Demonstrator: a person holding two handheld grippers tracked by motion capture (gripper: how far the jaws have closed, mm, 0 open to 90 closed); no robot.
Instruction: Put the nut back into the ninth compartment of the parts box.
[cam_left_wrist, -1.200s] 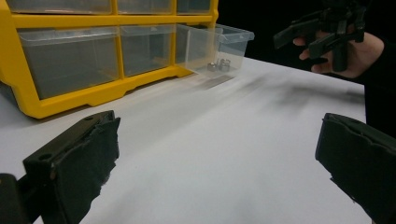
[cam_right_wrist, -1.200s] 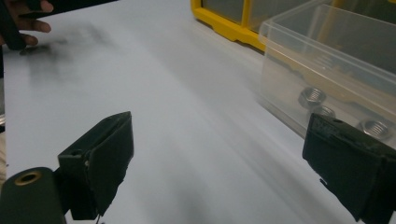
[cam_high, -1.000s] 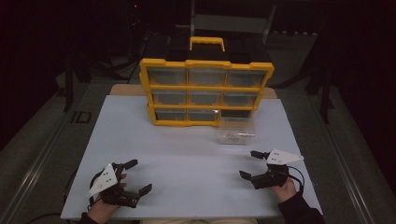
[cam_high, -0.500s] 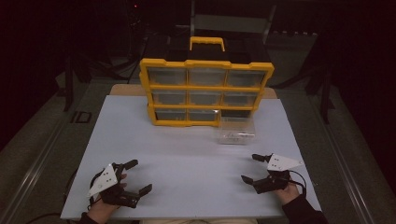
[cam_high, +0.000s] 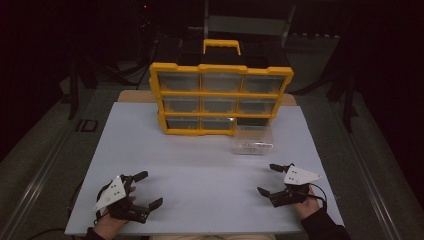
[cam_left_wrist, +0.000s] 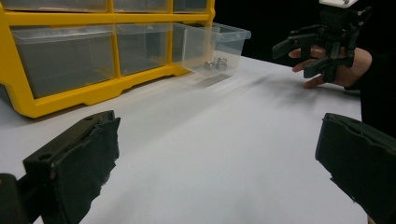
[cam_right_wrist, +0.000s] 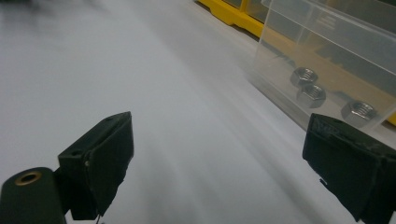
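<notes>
The right gripper rests low over the near right part of the white table, jaws spread wide and holding nothing. Its own view looks along them toward the clear drawer, which stands out on the table just in front of the yellow organizer, near its lower right corner, where one slot looks empty. A few steel nuts lie loose in the drawer. The left gripper sits well apart at the near left, also wide open and empty. The drawer looks light and thin-walled, so a pinch on one wall alone could tip it and spill the nuts; a hard squeeze might flex the plastic, and a push could slide it against the organizer.
</notes>
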